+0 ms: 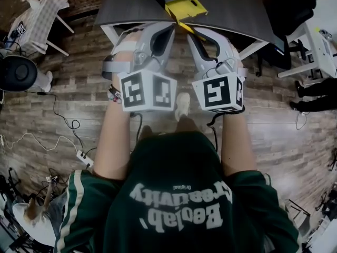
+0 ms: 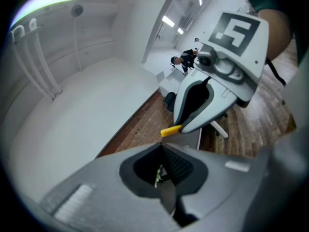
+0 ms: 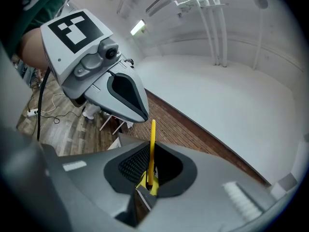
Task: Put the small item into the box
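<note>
At near edge of dark surface (image 1: pixel 231 9): yellow box (image 1: pixel 185 7); its thin yellow flap (image 3: pixel 152 139) pinched by right gripper (image 3: pixel 150 170) jaws. Small item not made out. Left gripper (image 2: pixel 164 170) jaws closed, nothing clearly between. Likely opening box; next calls for steady flap lift.

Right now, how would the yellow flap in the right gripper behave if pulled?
The yellow flap looks thin edge-on, so probably light. It stands straight in the right gripper, so likely stiffish card. Pulled hard, it might crease.
</note>
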Demonstrator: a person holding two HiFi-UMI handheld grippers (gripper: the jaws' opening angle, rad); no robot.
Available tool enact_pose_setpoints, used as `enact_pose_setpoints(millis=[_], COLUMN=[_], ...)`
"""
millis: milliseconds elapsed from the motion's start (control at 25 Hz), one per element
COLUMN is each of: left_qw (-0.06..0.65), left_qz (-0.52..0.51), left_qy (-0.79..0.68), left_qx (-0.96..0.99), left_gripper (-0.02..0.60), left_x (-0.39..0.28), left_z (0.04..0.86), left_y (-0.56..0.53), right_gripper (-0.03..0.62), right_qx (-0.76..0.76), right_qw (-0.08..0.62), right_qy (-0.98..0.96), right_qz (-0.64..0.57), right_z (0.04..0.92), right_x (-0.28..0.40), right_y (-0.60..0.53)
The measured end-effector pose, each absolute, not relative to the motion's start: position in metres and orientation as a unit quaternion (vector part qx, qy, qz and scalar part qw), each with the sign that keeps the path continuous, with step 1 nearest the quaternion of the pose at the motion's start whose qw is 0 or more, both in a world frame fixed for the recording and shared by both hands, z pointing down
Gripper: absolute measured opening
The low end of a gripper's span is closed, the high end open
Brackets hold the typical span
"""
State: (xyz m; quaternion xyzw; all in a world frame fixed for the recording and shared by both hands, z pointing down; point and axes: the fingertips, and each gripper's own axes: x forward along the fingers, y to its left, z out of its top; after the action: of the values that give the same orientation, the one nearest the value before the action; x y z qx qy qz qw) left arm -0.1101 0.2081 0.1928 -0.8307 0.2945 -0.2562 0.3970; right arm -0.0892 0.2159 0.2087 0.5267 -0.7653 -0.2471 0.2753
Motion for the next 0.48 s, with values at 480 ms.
enact_pose_setpoints(millis=[480], left_qw=[0.374], left_qz=[-0.272], left_qy=[0.307], left_qx=[-0.832], left_gripper=[0.002], left_x=[-0.061], left_z=[0.201], left_y=[0.114], right_gripper=[0.035], right_qx=[0.508], right_qw=[0.272], right_qy=[-0.781], right_qz=[-0.241], right_z=[0.216], right_x=[-0.038], right_y=[0.120])
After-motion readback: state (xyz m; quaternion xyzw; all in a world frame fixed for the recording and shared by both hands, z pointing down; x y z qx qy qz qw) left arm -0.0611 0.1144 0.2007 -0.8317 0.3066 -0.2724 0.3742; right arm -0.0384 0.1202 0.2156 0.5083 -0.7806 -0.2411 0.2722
